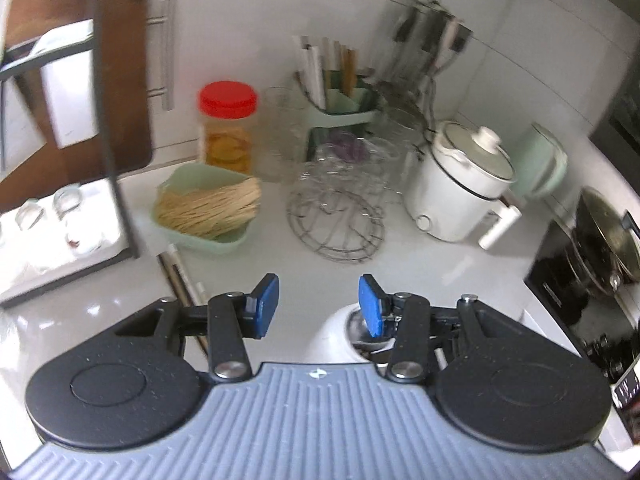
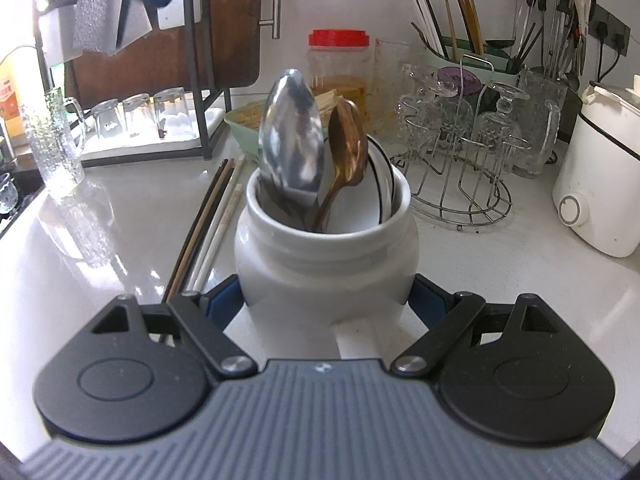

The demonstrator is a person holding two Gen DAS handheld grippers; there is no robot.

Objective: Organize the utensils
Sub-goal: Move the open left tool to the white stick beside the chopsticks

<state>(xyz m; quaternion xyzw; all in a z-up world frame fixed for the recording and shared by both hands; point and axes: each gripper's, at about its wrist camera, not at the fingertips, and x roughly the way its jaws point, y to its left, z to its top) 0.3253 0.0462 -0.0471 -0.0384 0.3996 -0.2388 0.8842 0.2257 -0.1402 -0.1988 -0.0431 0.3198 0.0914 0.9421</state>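
A white ceramic utensil jar [image 2: 326, 248] stands on the white counter between my right gripper's [image 2: 326, 300] blue pads, which press its sides. It holds a large silver spoon [image 2: 292, 136], a gold spoon [image 2: 348, 144] and white spoons with dark rims [image 2: 380, 184]. Several chopsticks [image 2: 212, 216] lie on the counter left of the jar. My left gripper [image 1: 318, 306] is open and empty, high above the counter; the jar [image 1: 340, 336] shows just below its right pad, and the chopsticks [image 1: 180, 276] lie to its left.
A green chopstick holder [image 2: 460, 52] with chopsticks stands at the back, with hanging utensils [image 2: 560, 12] on the wall. A wire rack of glasses [image 2: 464, 152], a red-lidded jar [image 2: 340, 64], a green noodle tray [image 1: 208, 208], a white cooker [image 2: 604, 184] and a glass-drying rack [image 2: 140, 120] surround the area.
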